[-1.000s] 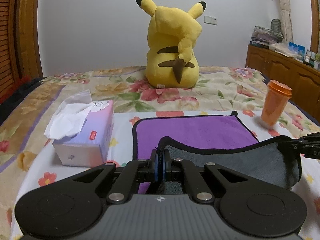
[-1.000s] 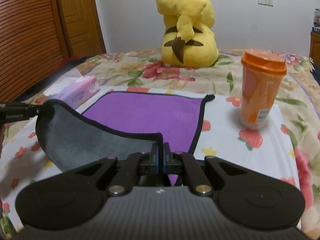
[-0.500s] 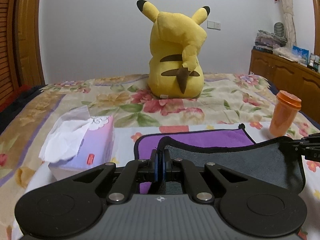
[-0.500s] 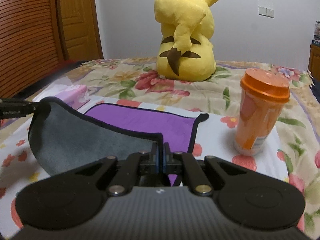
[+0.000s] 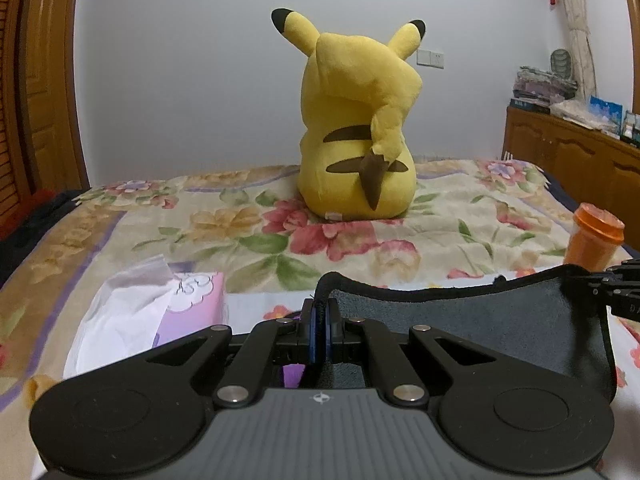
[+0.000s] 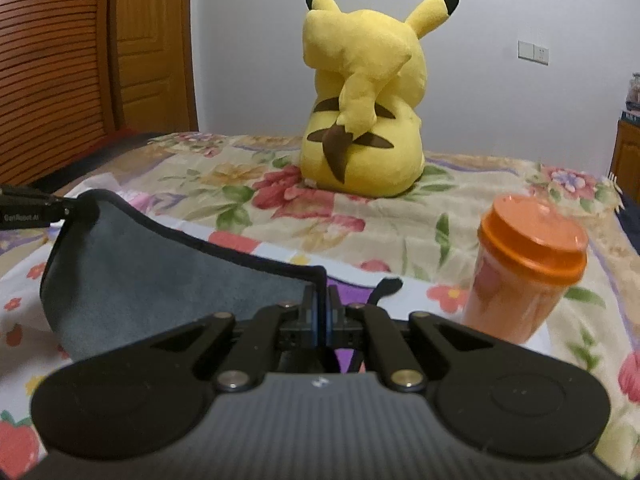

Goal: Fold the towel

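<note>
The towel (image 5: 460, 332) is purple on one side and grey on the other, with a black hem. Its near edge is lifted off the bed and hangs stretched between both grippers, grey side facing me. My left gripper (image 5: 319, 312) is shut on the towel's left near corner. My right gripper (image 6: 319, 300) is shut on the towel's (image 6: 160, 292) right near corner. A little purple shows under each gripper. The rest of the towel is hidden behind the raised grey fold.
A tissue box (image 5: 168, 312) sits to the left of the towel. An orange lidded cup (image 6: 524, 268) stands close on the right. A yellow Pikachu plush (image 5: 356, 136) sits farther back on the floral bedspread (image 5: 240, 224). A wooden cabinet (image 5: 576, 160) stands at the right.
Both grippers have carried the near edge of the towel forward and lower over the purple part, which is now almost fully covered. The cup and plush look closer.
</note>
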A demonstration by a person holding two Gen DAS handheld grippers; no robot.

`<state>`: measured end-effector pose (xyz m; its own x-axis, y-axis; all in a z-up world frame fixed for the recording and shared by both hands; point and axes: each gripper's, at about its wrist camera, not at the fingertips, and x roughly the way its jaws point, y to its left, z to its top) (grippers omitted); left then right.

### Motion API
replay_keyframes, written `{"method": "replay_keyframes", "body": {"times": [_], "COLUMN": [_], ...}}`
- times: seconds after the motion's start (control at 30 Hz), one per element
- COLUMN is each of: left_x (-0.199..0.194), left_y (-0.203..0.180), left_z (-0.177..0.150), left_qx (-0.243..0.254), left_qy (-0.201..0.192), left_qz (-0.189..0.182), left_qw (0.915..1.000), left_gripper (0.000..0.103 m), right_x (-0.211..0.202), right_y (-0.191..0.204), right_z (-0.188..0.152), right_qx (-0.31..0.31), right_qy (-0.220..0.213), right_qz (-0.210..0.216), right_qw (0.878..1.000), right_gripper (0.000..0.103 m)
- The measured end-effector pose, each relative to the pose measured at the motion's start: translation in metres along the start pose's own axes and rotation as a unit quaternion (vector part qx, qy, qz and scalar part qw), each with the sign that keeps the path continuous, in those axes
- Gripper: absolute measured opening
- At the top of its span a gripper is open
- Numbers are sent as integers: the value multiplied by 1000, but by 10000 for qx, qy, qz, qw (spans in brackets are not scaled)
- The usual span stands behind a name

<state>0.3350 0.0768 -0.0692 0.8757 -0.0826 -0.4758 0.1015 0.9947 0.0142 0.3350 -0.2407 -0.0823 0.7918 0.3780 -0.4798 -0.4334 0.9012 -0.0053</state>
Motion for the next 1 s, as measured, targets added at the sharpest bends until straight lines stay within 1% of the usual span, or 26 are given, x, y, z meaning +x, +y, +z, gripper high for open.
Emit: {"method": "replay_keyframes", "body": {"times": [0.13,0.3,0.47,0.6,0.73,0.83,1.0], "left_x": [11,26,43,60,77,84,95], "left_y": [3,4,5,6,5,4,3], "left_z": [6,12,13,7,-1,-6,-12], "left_qx": [-15,28,-26,-74,-28,18,68], "left_qy": [-36,-105,-105,-10,137,197,291], "left_qz": [57,120,173,245,298,328,368], "left_qw": [10000,9999,9998,9997,9995,9993,9989], "left_gripper": [7,7,7,7,7,7,8], "right_x": [12,23,37,54,71,79,85], "right_y": [-2,-3,-5,-8,-10,-10,-13], "right_z": [5,7,7,4,-3,-9,-15], "right_qx": [-125,-219,-205,-202,-187,-162,-100], "right_qy": [-19,-212,-257,-158,40,155,227], "right_qz": [-123,-314,-377,-415,-453,-472,-473], "right_qw": [9998,9990,9987,9988,9988,9986,9986], "right_gripper": [5,4,4,4,4,5,5]}}
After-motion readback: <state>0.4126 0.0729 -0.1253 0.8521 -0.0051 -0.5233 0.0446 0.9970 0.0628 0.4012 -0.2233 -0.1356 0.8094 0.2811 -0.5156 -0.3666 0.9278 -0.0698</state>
